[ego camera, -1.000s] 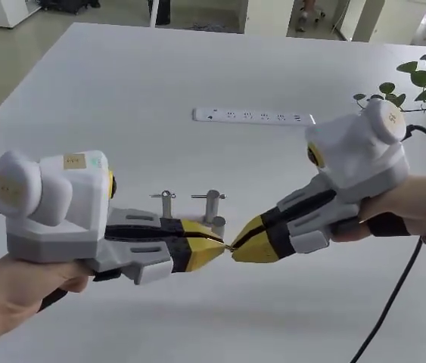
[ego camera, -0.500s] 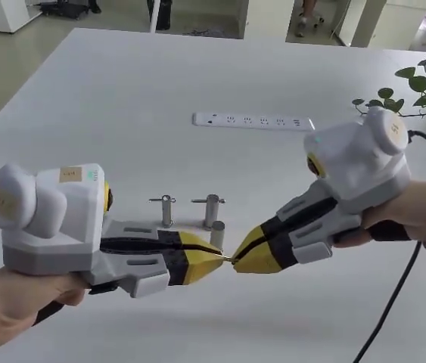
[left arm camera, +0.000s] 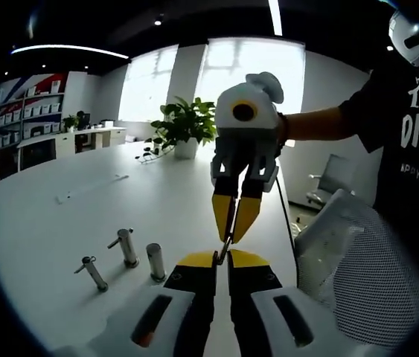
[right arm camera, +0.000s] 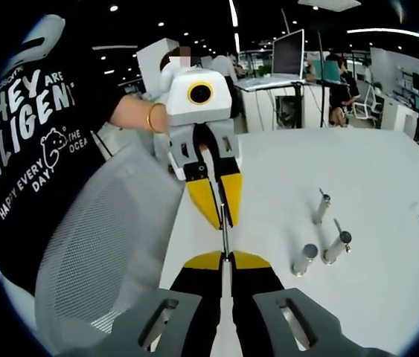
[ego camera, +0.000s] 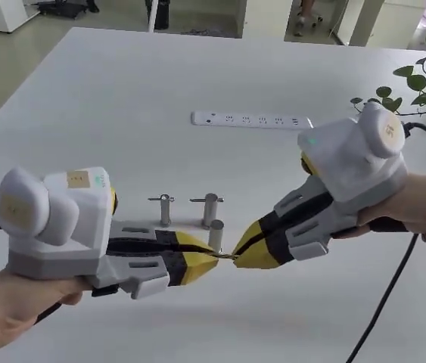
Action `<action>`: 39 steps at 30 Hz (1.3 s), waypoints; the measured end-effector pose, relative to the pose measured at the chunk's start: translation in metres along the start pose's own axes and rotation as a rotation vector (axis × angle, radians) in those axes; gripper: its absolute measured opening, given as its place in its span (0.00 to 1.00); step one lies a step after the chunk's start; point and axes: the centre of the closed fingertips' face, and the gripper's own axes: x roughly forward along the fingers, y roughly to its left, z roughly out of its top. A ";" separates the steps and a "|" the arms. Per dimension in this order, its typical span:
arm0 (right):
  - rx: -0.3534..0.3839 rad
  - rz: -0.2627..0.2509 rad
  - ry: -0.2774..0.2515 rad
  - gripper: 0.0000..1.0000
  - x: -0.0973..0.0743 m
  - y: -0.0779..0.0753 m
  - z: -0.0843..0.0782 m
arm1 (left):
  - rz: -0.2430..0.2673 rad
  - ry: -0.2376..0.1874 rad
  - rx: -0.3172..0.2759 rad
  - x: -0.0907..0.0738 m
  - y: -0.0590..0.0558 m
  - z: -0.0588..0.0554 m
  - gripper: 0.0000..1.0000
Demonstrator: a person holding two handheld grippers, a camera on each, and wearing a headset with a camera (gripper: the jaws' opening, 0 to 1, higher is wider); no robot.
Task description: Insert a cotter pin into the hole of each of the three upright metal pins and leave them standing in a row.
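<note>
**Settle the grip on the last cotter pin, then thread the bare post**

The left tongs (ego camera: 211, 258) and the right tongs (ego camera: 238, 253) meet tip to tip just above the counter (ego camera: 197, 68). Each is closed down narrow on the same thin cotter pin (right arm camera: 225, 230), which bridges the small gap between their tips, so it is pinched at both ends.

Close behind the tips stand the posts. The first metal pin (ego camera: 165, 210) and the second metal pin (ego camera: 210, 208) each carry a cross-piece through the head and look finished. The third metal pin (ego camera: 216, 234), nearest the tips, stands bare.

The step in hand looks like a regrasp before the final insertion. To do it well:

- Only one of the tongs should let go, and only once the other has a firm pinch at one end.
- That pinch should leave most of the cotter pin's length free and pointing straight ahead of the tips.
- The free end should come in level with the hole. Which way the hole faces cannot be read here, so it is worth checking before the approach.
- The cotter pin should slide in along the hole's axis, not sideways, because the slender upright post would likely tip.
- The freed tongs can steady the post from the opposite side.
- The approach should stay clear of the two finished posts just behind.
</note>
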 end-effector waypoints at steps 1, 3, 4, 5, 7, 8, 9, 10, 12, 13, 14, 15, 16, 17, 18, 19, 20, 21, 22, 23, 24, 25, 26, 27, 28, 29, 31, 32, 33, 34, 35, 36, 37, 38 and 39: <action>-0.002 -0.012 0.006 0.00 -0.001 -0.002 -0.002 | 0.008 0.002 0.001 0.000 0.001 0.000 0.05; -0.001 -0.029 0.015 0.00 -0.002 -0.006 -0.004 | 0.023 0.002 0.006 0.000 0.004 -0.001 0.08; 0.004 -0.045 0.014 0.00 -0.003 -0.010 -0.005 | 0.034 0.005 0.006 0.000 0.006 -0.001 0.09; 0.005 -0.059 0.022 0.00 -0.004 -0.013 -0.007 | 0.044 0.006 0.009 0.000 0.008 -0.002 0.10; 0.006 -0.086 0.039 0.00 -0.006 -0.020 -0.011 | 0.073 0.020 0.016 0.000 0.013 -0.005 0.14; 0.017 -0.101 0.049 0.00 -0.008 -0.023 -0.015 | 0.079 0.025 0.017 -0.001 0.014 -0.006 0.14; 0.028 -0.105 0.040 0.00 -0.008 -0.025 -0.015 | 0.101 0.004 -0.008 0.001 0.018 -0.005 0.13; 0.042 -0.109 0.033 0.00 -0.008 -0.026 -0.015 | 0.093 -0.030 -0.040 0.004 0.016 0.000 0.13; 0.070 -0.170 0.032 0.00 -0.011 -0.039 -0.019 | 0.140 -0.032 0.004 0.006 0.023 0.001 0.13; 0.075 -0.164 0.031 0.00 -0.011 -0.041 -0.020 | 0.130 -0.032 -0.009 0.008 0.023 0.001 0.14; 0.084 -0.169 0.026 0.00 -0.012 -0.042 -0.021 | 0.130 -0.039 -0.023 0.009 0.023 0.002 0.15; 0.088 -0.172 0.031 0.00 -0.012 -0.043 -0.023 | 0.134 -0.045 -0.026 0.010 0.025 0.001 0.15; 0.087 -0.176 0.038 0.00 -0.013 -0.044 -0.024 | 0.137 -0.043 -0.026 0.011 0.026 0.001 0.16; 0.088 -0.188 0.043 0.00 -0.013 -0.045 -0.026 | 0.143 -0.030 -0.029 0.012 0.027 -0.002 0.17; 0.091 -0.190 0.041 0.00 -0.014 -0.046 -0.027 | 0.145 -0.025 -0.027 0.013 0.028 -0.003 0.17; 0.100 -0.190 0.034 0.00 -0.014 -0.047 -0.027 | 0.146 -0.017 -0.027 0.013 0.028 -0.006 0.17; 0.104 -0.198 0.032 0.00 -0.015 -0.048 -0.027 | 0.145 -0.010 -0.031 0.013 0.028 -0.007 0.17; 0.106 -0.203 0.032 0.00 -0.015 -0.049 -0.027 | 0.147 -0.003 -0.030 0.013 0.029 -0.010 0.17; 0.108 -0.203 0.030 0.00 -0.015 -0.050 -0.027 | 0.148 0.002 -0.028 0.013 0.029 -0.011 0.18; 0.111 -0.205 0.027 0.00 -0.015 -0.050 -0.027 | 0.149 0.005 -0.028 0.013 0.029 -0.012 0.18; 0.114 -0.207 0.024 0.00 -0.015 -0.050 -0.026 | 0.150 0.012 -0.029 0.013 0.029 -0.014 0.18; 0.114 -0.205 0.023 0.00 -0.015 -0.050 -0.026 | 0.149 0.016 -0.028 0.013 0.029 -0.015 0.18; 0.115 -0.206 0.022 0.00 -0.015 -0.050 -0.025 | 0.149 0.020 -0.031 0.013 0.029 -0.016 0.18; 0.115 -0.207 0.022 0.00 -0.015 -0.050 -0.025 | 0.151 0.023 -0.034 0.013 0.029 -0.017 0.18; 0.113 -0.206 0.021 0.00 -0.014 -0.050 -0.025 | 0.153 0.026 -0.034 0.013 0.029 -0.018 0.18; 0.113 -0.206 0.020 0.00 -0.014 -0.050 -0.024 | 0.154 0.029 -0.034 0.013 0.029 -0.019 0.18; 0.115 -0.204 0.016 0.00 -0.013 -0.049 -0.023 | 0.157 0.031 -0.037 0.013 0.030 -0.019 0.19; 0.115 -0.204 0.013 0.00 -0.013 -0.049 -0.023 | 0.158 0.031 -0.038 0.013 0.030 -0.019 0.20; 0.117 -0.204 0.010 0.00 -0.013 -0.049 -0.022 | 0.160 0.030 -0.039 0.013 0.030 -0.019 0.20; 0.117 -0.201 0.005 0.00 -0.013 -0.048 -0.020 | 0.161 0.029 -0.040 0.013 0.030 -0.019 0.20; 0.119 -0.202 -0.003 0.00 -0.013 -0.048 -0.018 | 0.162 0.028 -0.042 0.013 0.031 -0.019 0.21; 0.120 -0.201 -0.008 0.00 -0.012 -0.048 -0.017 | 0.163 0.028 -0.044 0.014 0.031 -0.019 0.21; 0.122 -0.197 -0.018 0.00 -0.012 -0.047 -0.014 | 0.162 0.026 -0.046 0.014 0.030 -0.018 0.21; 0.122 -0.197 -0.026 0.00 -0.012 -0.047 -0.012 | 0.162 0.025 -0.050 0.014 0.030 -0.018 0.21; 0.120 -0.195 -0.034 0.00 -0.012 -0.046 -0.010 | 0.161 0.024 -0.055 0.015 0.030 -0.018 0.21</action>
